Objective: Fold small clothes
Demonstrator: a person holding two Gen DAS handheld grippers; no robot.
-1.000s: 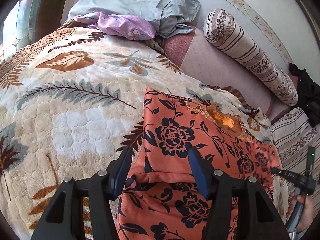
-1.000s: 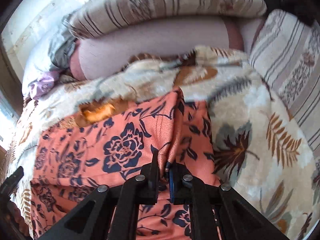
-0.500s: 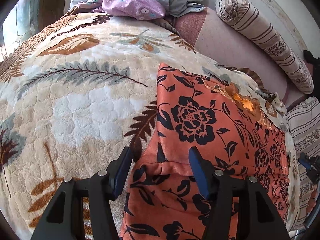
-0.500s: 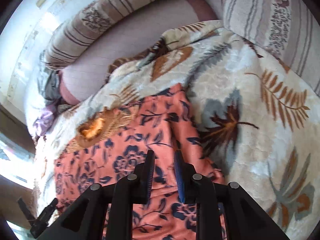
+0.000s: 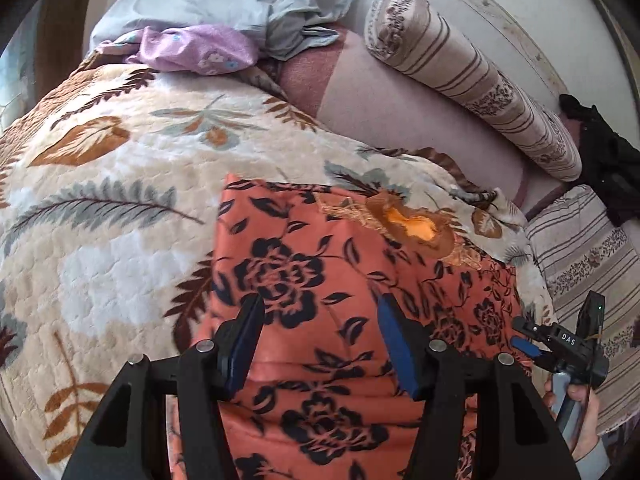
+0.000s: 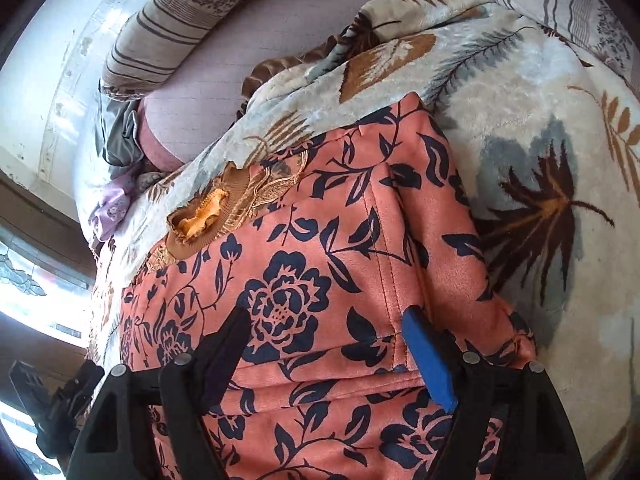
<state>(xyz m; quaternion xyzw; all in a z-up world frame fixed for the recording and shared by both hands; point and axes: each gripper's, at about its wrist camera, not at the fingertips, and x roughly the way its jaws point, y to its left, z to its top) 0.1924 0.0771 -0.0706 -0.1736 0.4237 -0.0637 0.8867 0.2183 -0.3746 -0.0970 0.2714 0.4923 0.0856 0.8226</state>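
Orange dress [image 6: 320,280] flat on the bed's blanket [image 5: 100,240]; right gripper [image 6: 328,340] fingers opening wide above it, left gripper [image 5: 316,336] half-spread, seemingly gripping nothing.

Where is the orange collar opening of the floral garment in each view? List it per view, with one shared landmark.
Left wrist: orange collar opening, right of centre, at the garment's far edge.
Right wrist: it sits left of centre.
Shared landmark: striped bolster beyond it.

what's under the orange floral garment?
The orange floral garment lies on the leaf-print blanket, which shows along its far and side edges. What the blanket looks like directly beneath it, or anything else there, is covered.
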